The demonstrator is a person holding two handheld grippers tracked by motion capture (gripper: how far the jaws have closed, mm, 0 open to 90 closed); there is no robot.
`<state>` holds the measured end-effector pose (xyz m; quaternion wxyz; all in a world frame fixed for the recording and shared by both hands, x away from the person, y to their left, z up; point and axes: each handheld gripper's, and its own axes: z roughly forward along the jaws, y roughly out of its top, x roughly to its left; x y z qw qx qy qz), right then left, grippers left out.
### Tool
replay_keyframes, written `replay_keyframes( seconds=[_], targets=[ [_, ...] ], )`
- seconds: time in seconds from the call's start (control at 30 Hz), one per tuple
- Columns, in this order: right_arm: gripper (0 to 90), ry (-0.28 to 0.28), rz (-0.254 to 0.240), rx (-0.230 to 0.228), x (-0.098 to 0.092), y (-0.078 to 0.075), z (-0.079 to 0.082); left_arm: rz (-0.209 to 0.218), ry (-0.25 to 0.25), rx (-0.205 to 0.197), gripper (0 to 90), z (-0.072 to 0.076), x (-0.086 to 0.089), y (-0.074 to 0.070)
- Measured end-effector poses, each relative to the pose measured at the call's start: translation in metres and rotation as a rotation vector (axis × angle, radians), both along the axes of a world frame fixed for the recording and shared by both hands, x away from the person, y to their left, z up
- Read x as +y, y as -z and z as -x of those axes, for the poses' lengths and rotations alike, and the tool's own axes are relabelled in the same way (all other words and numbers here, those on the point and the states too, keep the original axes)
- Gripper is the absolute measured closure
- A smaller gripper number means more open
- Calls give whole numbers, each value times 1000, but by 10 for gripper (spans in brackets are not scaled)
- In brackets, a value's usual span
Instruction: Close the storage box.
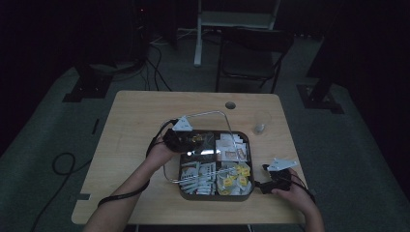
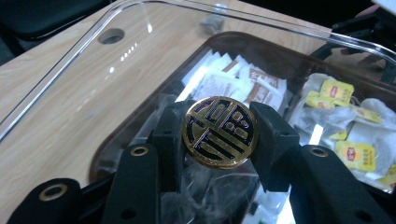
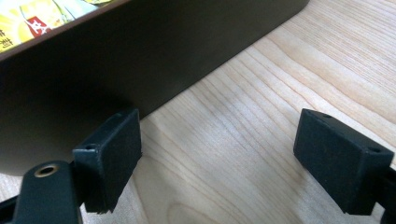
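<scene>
The left hand-held gripper point(image 2: 219, 135) pinched the round gold-and-black knob point(image 2: 220, 131) of the clear lid point(image 2: 70, 88) — the lid was held tilted above the box's point(image 1: 182, 193) far-left part, near the worktop's point(image 1: 135, 121) middle. The right hand-held gripper point(image 3: 219, 158) stood spread and empty, one pad point(image 3: 109, 156) just beside the box's dark outer wall at its near-right corner.

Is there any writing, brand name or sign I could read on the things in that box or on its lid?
No word here is sharp enough to quote.
Round knob of the clear lid, gripped by the left gripper: a gold and black emblem, a sign, not letters.
Yellow tags on the tea bags: a red logo, too blurred to read.
White and brown packets: print too small to read.
</scene>
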<state>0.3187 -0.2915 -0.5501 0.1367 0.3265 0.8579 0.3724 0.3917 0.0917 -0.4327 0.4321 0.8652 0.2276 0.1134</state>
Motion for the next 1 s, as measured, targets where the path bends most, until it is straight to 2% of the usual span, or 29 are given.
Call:
replay_keyframes(
  seconds=[0.13,0.2,0.23,0.3,0.33,0.7,0.77,0.87,1.0],
  targets=[
    [148,-1,0,0,0,0,0,14,42,19,596,2,-11,3],
    [148,-1,0,-1,0,0,0,6,56,18,596,3,-15,4],
    [148,0,1,-1,0,0,0,-7,90,19,596,5,-22,8],
    [149,-1,2,-2,0,0,0,-11,102,19,595,5,-25,9],
    [149,-1,1,-3,0,0,0,-21,134,26,596,7,-31,14],
    [149,-1,2,-3,0,0,0,-60,183,44,595,8,-54,27],
    [149,-1,1,-2,0,0,0,-56,187,49,596,7,-57,29],
    [150,-2,2,-4,0,0,0,-82,186,44,595,7,-60,34],
    [150,-4,1,-4,0,0,0,-95,186,42,595,7,-61,36]
  ],
)
